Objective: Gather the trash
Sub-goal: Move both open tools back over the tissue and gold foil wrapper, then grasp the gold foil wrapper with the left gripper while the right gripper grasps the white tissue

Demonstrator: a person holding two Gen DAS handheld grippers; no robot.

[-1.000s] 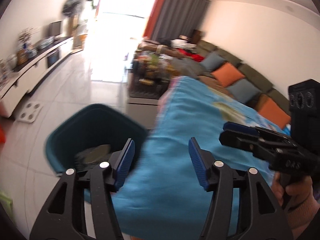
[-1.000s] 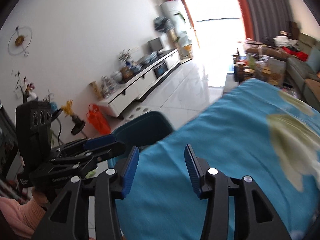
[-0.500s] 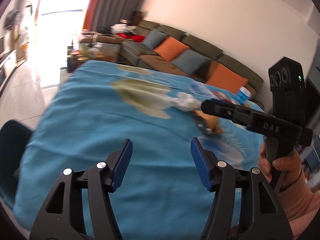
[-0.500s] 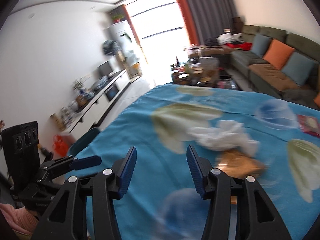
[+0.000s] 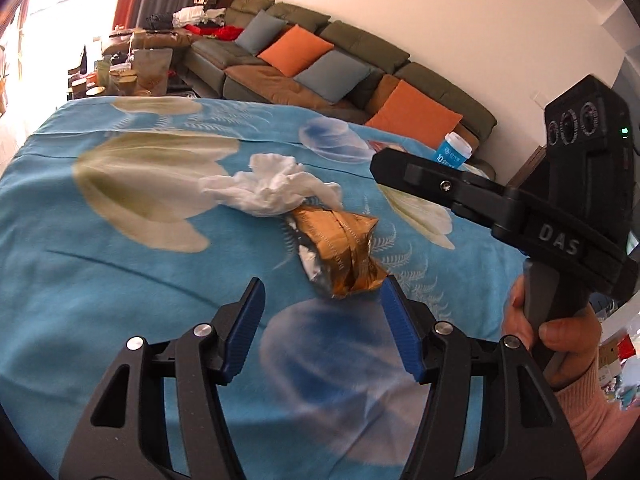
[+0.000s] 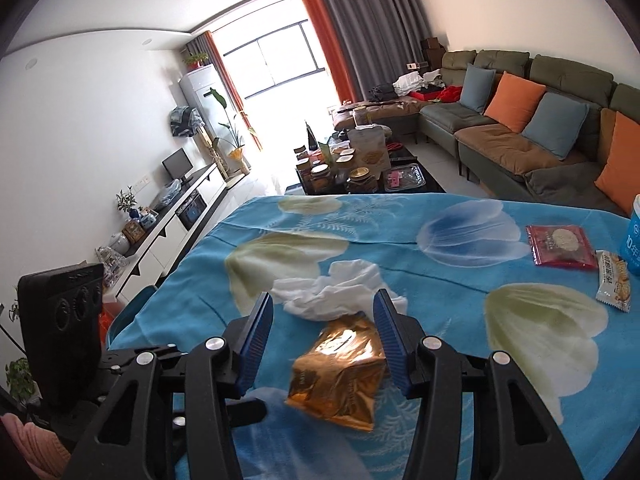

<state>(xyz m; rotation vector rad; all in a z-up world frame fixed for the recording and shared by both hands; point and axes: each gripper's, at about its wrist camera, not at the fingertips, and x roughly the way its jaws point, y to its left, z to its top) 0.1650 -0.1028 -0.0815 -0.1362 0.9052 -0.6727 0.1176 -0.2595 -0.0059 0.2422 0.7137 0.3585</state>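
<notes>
A crumpled white tissue [image 5: 272, 188] [image 6: 336, 292] and a gold foil bag [image 5: 340, 252] [image 6: 340, 376] lie side by side on the blue flowered tablecloth [image 5: 120, 280]. My left gripper [image 5: 322, 300] is open and holds nothing; the bag's near end lies just past its right fingertip. My right gripper [image 6: 324, 308] is open and hovers over the bag. The bag shows between its fingers, close to the right pad, and the tissue lies just beyond the tips. At the far right lie a red snack wrapper [image 6: 560, 246], a biscuit packet [image 6: 614, 280] and a blue paper cup [image 5: 454, 152].
A teal bin's rim [image 6: 130, 306] shows past the table's left edge. A person's hand [image 5: 560, 332] holds the right tool's handle. Behind the table stand a cluttered coffee table [image 6: 360, 168], a long sofa [image 6: 540, 120] and a white TV cabinet [image 6: 176, 220].
Both views swung away from the teal bin at the table's edge and onto the tabletop. The tissue and gold bag came close in front of both grippers, which stayed open.
</notes>
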